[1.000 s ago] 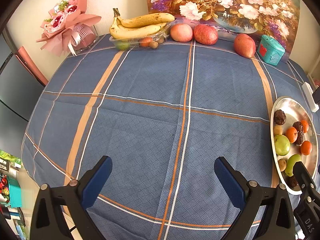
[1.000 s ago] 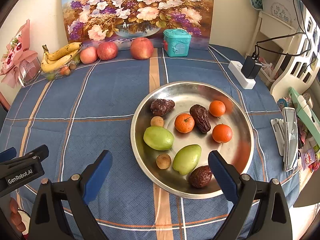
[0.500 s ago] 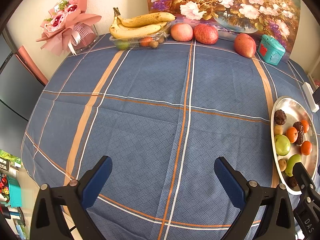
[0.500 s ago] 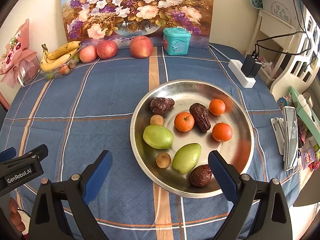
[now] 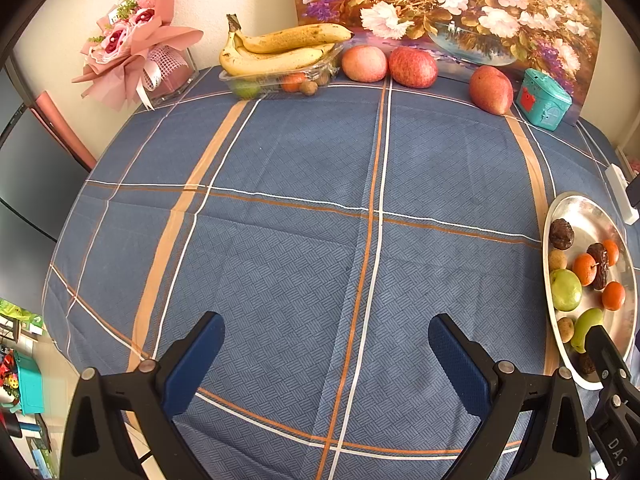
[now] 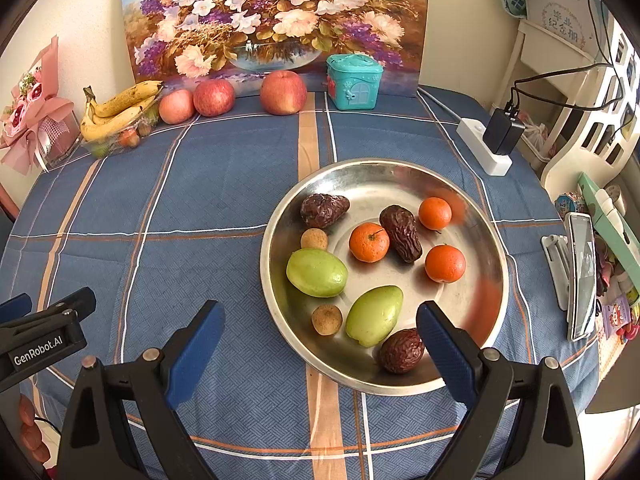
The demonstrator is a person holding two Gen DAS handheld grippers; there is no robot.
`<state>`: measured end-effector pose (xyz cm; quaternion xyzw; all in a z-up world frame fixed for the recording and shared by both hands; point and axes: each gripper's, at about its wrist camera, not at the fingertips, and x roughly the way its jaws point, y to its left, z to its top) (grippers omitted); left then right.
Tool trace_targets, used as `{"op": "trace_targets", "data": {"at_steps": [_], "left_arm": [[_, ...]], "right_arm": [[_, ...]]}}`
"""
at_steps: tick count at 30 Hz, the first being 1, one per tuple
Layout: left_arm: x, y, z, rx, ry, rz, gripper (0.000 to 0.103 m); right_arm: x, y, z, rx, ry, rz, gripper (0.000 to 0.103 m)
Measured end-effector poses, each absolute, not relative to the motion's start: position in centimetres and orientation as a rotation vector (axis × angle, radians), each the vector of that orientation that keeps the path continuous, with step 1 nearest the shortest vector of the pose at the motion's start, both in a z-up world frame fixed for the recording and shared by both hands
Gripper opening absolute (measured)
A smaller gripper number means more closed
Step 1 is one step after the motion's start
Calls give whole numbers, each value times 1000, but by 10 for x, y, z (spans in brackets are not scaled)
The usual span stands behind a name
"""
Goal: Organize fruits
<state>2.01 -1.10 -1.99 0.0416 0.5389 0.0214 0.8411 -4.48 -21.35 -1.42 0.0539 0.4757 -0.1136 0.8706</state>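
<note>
A blue plaid cloth covers the round surface (image 5: 304, 240), and a flower painting (image 6: 276, 20) leans against the wall at its far edge. Toward the right side sits a wide metal tray (image 6: 384, 176) that holds the loose fruit: two green fruits (image 6: 317, 273), three small oranges (image 6: 369, 242), three dark wrinkled dates (image 6: 401, 233) and two small tan round fruits (image 6: 327, 320), possibly longans, though they are too small to tell.

At the far left edge, a bunch of bananas (image 5: 280, 50) lies on a clear plastic box (image 5: 276, 80) of small fruit, with three red apples (image 5: 413, 67) in a row just beside it along the foot of the painting. A teal house-shaped tin (image 6: 354, 80) stands right of the apples, and a pink bouquet (image 5: 132, 52) sits at the far left corner.

The left tool (image 5: 324, 356) hangs over bare cloth, fingers spread wide, nothing between them. The right tool (image 6: 320, 344) hovers at the near rim of the tray, also spread wide, holding nothing.
</note>
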Motion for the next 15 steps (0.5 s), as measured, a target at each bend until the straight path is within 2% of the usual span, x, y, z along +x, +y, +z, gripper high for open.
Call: {"op": "trace_targets", "data": {"at_steps": [15], "left_arm": [[18, -10, -20, 103, 1132, 43, 103]], "right_arm": [[-45, -213, -17, 108, 1002, -233, 96]]}}
